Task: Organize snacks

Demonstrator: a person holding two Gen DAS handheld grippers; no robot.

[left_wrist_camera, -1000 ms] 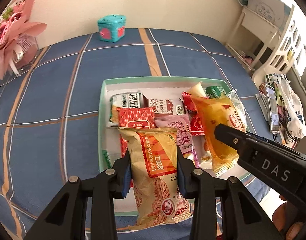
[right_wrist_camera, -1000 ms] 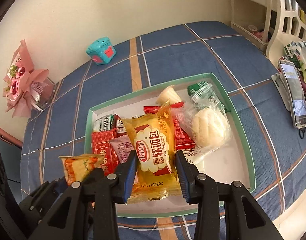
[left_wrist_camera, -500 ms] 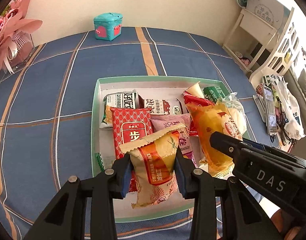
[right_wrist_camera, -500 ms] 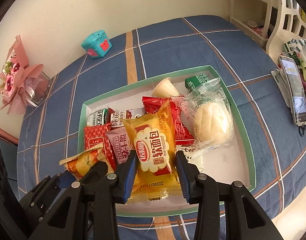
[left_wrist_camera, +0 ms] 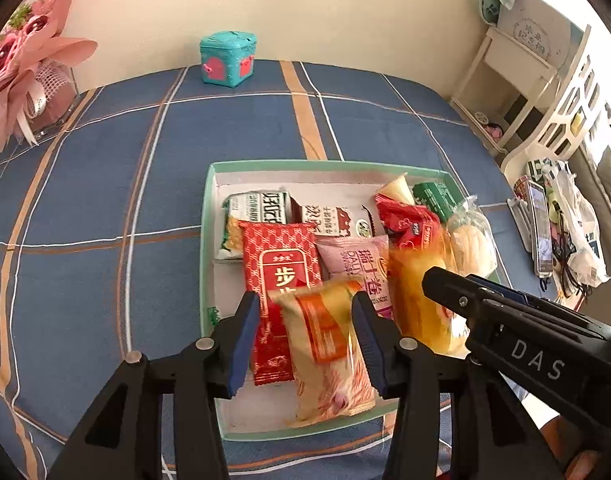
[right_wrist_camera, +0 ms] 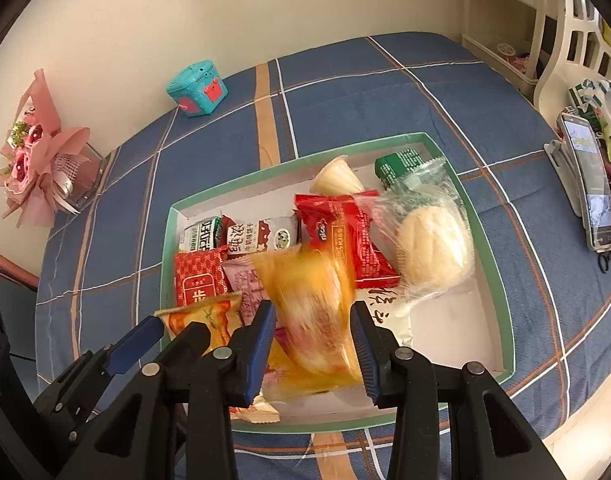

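1. Your left gripper (left_wrist_camera: 305, 312) points down over the near end of the green-rimmed tray (left_wrist_camera: 203, 240). Its jaws have just been opening.
2. The orange-and-cream packet (left_wrist_camera: 325, 344) stands between those jaws, smeared with blur. There is a clear gap at the left pad, so nothing is clamping it. Its lower end is down at the tray's near edge, beneath the fingers.
3. Just ahead of your left fingertips lies the red packet (left_wrist_camera: 277, 264), partly under the orange-and-cream one. The pink packet (left_wrist_camera: 357, 256) is beside it, ahead and to the right.
4. Your right gripper (right_wrist_camera: 311, 320) is close on the right of the left one, also tilted down into the tray.
5. Its jaws are pinched onto the yellow packet (right_wrist_camera: 309, 304), one pad against each side. The packet is badly blurred, sticking up ahead of the fingertips.
6. Ahead and right of your right fingertips, the bun in clear wrap (right_wrist_camera: 429, 252) rests in the tray, beside a red wrapper (right_wrist_camera: 345, 236).
7. The tray sits on the blue checked cloth (left_wrist_camera: 105, 200).
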